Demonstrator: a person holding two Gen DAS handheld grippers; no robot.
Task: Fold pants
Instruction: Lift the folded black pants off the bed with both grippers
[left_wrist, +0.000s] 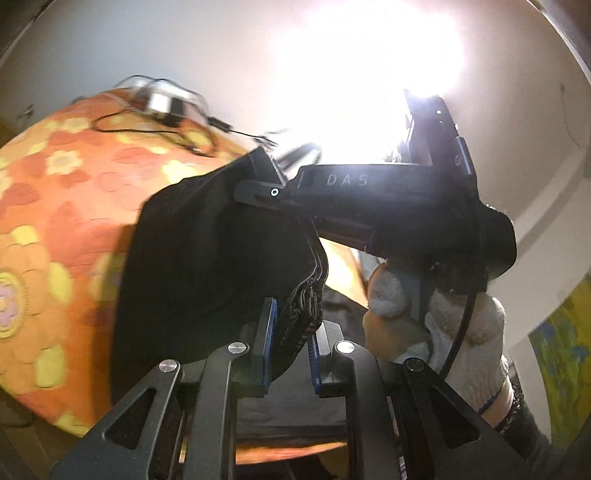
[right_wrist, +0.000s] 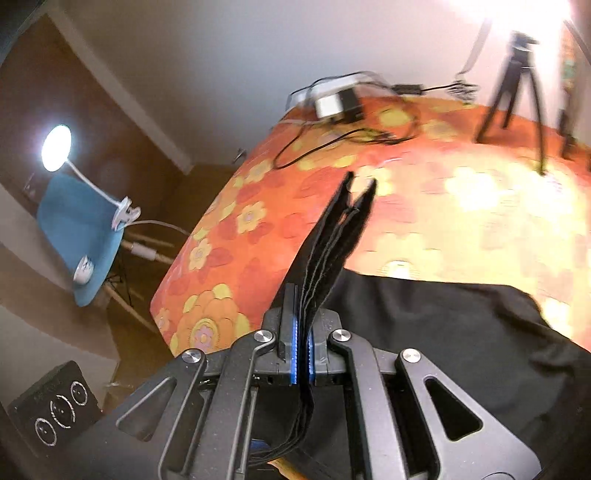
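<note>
Right wrist view shows the black pants (right_wrist: 443, 325) draped over the flowered bedspread (right_wrist: 258, 206), one layered edge lifted. The right gripper (right_wrist: 302, 354) and the left gripper (left_wrist: 291, 354) each clamp a bunched edge. Seemingly mid-fold through the blur, both edges next need carrying across together and laying flat.

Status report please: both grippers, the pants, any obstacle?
Left gripper shut on black pants. Right gripper shut on pants hem. Cables far across bedspread, not blocking.

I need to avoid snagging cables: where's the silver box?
In the right wrist view, the silver box sits at the far edge of the flowered bedspread, among black cables, left of the tripod.
</note>
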